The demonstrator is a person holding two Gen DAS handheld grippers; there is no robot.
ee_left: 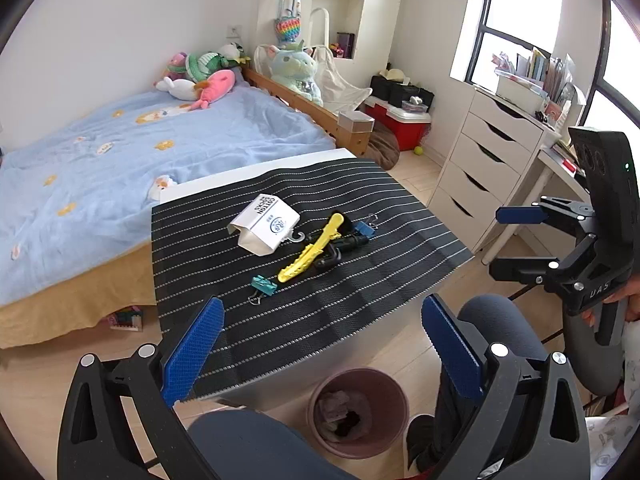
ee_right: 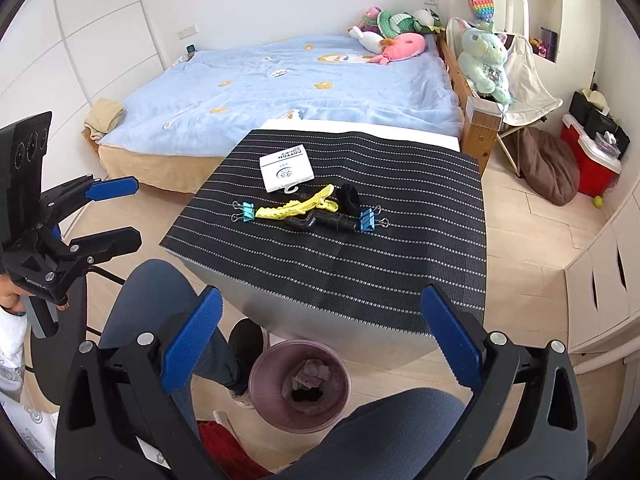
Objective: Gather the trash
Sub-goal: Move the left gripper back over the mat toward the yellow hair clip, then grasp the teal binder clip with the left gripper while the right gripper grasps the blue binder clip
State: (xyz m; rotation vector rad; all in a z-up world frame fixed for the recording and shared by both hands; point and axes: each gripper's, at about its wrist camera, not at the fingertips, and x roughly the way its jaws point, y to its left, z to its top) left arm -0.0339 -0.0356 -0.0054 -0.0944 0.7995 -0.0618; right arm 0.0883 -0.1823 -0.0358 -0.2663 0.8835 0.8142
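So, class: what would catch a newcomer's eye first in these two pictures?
Probably the striped black mat on the table, with a yellow clip lying amid small binder clips beside a white cardboard sock label. Behind it spreads the blue bed, and on the floor below the table's near edge stands a pink bin.

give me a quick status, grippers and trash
Left gripper and right gripper open, empty, short of the table. Sock packaging lies untouched on striped mat. Bin below, path clear.
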